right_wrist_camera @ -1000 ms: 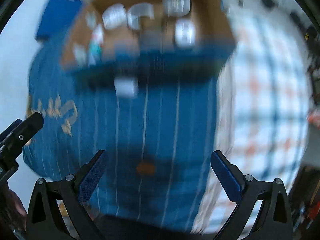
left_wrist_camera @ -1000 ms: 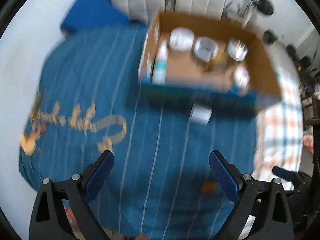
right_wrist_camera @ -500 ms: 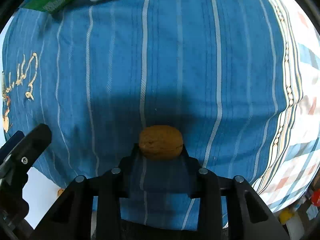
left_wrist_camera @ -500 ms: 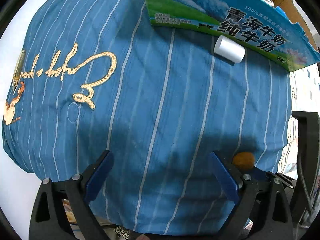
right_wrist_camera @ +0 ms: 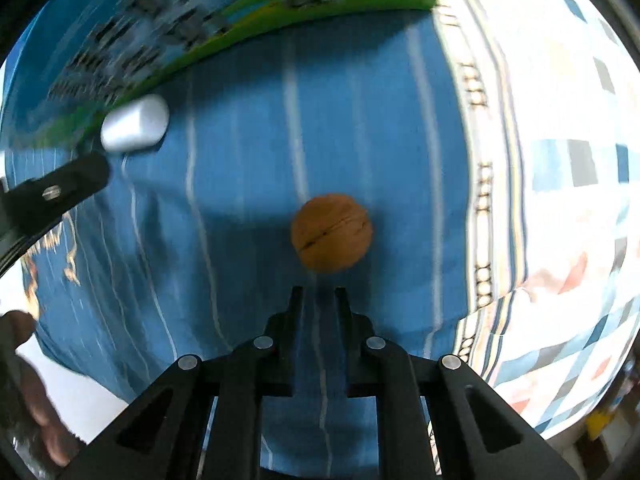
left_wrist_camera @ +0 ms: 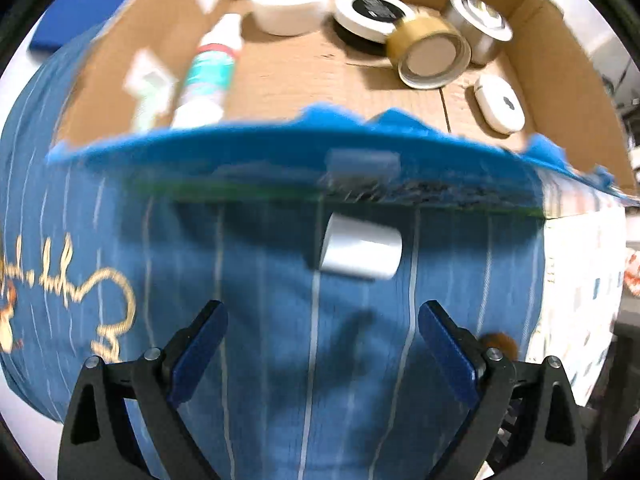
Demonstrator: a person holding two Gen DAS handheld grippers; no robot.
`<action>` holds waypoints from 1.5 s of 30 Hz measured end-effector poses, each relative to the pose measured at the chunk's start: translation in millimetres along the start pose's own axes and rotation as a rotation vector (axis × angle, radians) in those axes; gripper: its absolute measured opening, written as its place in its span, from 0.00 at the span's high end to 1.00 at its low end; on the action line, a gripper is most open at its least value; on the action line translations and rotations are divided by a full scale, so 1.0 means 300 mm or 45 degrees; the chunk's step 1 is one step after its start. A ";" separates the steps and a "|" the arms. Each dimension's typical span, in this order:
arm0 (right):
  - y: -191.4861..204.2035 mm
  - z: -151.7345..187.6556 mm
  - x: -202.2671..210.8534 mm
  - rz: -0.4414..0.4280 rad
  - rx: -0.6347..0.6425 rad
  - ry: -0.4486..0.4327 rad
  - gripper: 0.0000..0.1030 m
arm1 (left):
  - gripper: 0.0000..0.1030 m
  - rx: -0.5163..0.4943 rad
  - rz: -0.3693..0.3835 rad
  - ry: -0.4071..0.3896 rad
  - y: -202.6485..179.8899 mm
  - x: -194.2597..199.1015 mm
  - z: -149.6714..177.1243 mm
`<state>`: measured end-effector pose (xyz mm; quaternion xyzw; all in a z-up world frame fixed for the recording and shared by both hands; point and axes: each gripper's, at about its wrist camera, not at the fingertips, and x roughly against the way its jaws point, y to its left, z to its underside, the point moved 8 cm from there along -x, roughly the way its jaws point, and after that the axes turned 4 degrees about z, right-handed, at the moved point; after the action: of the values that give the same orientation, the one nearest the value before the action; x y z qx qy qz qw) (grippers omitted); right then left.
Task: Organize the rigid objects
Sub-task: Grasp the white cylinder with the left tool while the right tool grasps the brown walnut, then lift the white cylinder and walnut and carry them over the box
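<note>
A white cylinder (left_wrist_camera: 360, 252) lies on the blue striped cloth (left_wrist_camera: 260, 320) just in front of the cardboard box (left_wrist_camera: 320, 76). My left gripper (left_wrist_camera: 320, 344) is open and empty, short of the cylinder. A brown walnut (right_wrist_camera: 331, 232) lies on the cloth just beyond my right gripper (right_wrist_camera: 318, 294), whose jaws are nearly closed with a narrow gap and nothing between them. The walnut also shows in the left wrist view (left_wrist_camera: 498, 344) beside the left gripper's right finger. The cylinder shows in the right wrist view (right_wrist_camera: 134, 122) at the far left.
The box holds a white tape roll (left_wrist_camera: 290, 0), a brown tape roll (left_wrist_camera: 434, 56), a metal tin (left_wrist_camera: 480, 20), a tube (left_wrist_camera: 206, 76) and a white case (left_wrist_camera: 500, 104). A checked cloth (right_wrist_camera: 560, 200) lies to the right. The left gripper's body (right_wrist_camera: 52, 196) is at the right view's left.
My right gripper closed at the walnut, and the walnut now lies free ahead of the nearly closed jaws. My left gripper has risen and moved toward the box and the white cylinder.
</note>
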<state>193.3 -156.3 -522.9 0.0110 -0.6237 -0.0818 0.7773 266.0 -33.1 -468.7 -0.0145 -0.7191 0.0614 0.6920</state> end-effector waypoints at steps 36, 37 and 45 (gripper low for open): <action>0.033 0.020 0.010 -0.013 -0.012 -0.066 0.61 | 0.60 0.002 0.085 0.001 0.064 0.028 0.360; 0.034 0.030 0.018 -0.015 -0.007 -0.069 0.61 | 0.60 -0.002 0.089 0.000 0.047 0.031 0.364; -0.017 0.100 0.192 -0.063 0.041 -0.149 0.61 | 0.60 -0.046 0.144 -0.055 -0.047 0.177 0.431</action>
<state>175.7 -166.9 -461.1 0.0339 -0.6688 -0.0914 0.7370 135.6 -50.4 -418.9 -0.0662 -0.7330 0.0877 0.6713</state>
